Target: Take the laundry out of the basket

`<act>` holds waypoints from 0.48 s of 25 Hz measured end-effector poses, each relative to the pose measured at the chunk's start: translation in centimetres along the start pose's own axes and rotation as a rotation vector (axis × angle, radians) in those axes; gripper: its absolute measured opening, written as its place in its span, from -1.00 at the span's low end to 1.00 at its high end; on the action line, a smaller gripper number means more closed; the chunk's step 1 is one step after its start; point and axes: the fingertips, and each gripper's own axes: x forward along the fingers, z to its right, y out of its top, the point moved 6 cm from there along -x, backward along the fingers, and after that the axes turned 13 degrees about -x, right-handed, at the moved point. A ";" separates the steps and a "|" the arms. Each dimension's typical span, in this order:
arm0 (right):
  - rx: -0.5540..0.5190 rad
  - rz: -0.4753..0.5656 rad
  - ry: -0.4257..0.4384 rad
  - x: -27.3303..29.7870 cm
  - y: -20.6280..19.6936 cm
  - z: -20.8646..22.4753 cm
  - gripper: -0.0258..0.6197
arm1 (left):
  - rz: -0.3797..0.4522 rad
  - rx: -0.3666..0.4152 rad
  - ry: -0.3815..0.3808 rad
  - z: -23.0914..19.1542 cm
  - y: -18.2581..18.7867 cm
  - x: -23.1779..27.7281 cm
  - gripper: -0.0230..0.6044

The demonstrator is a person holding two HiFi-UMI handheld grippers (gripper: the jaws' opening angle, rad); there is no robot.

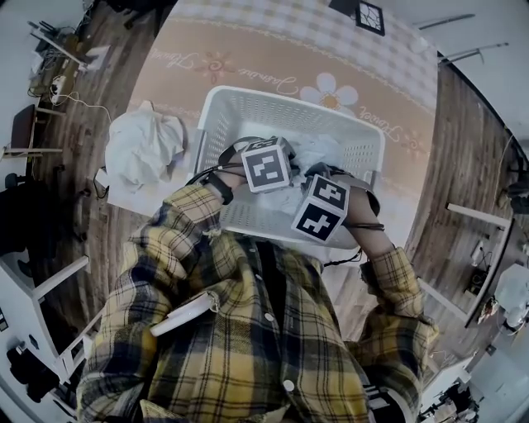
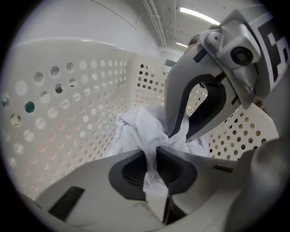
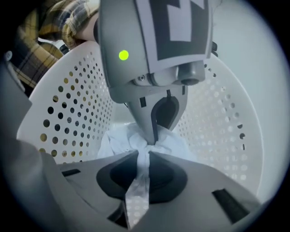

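As we lean over the white basket [image 1: 248, 95], our left gripper [image 2: 156, 152] pinched narrow on a fold of the white garment [image 2: 136, 129], our right gripper [image 3: 144, 152] clamped on the same cloth, tip to tip with it, the bulk bunched beneath both, inside the basket.

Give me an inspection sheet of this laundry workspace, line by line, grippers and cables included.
Surface: flowered mat on a wooden floor.
Job's things: white basket on the mat, white cloth inside; laundry pile beside the basket.
Clutter: dark square tile at the mat's far edge.
Grippers: left gripper and right gripper both in the basket, each shut on the white cloth.
Cables: thin cable on the floor, upper left.
Surroundings: white furniture frames at the edges.
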 end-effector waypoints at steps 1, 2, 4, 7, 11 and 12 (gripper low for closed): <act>0.011 0.008 -0.013 -0.4 0.1 0.0 -0.67 | 0.006 0.004 0.009 0.1 0.2 -0.4 -0.67; 0.021 0.016 -0.027 -0.9 0.1 0.1 -0.67 | 0.012 0.011 0.018 0.3 0.3 -0.9 -0.67; 0.040 0.033 -0.059 -1.8 0.2 0.2 -0.67 | 0.030 0.027 0.035 0.5 0.7 -1.7 -0.67; 0.082 0.069 -0.120 -3.6 0.4 0.1 -0.67 | 0.072 0.041 0.053 1.2 1.2 -3.2 -0.67; 0.159 0.135 -0.204 -6.5 0.6 -0.5 -0.68 | 0.120 0.060 0.082 2.8 1.8 -5.7 -0.67; 0.171 0.148 -0.227 -7.1 0.7 -0.7 -0.68 | 0.131 0.068 0.093 3.1 2.0 -6.3 -0.67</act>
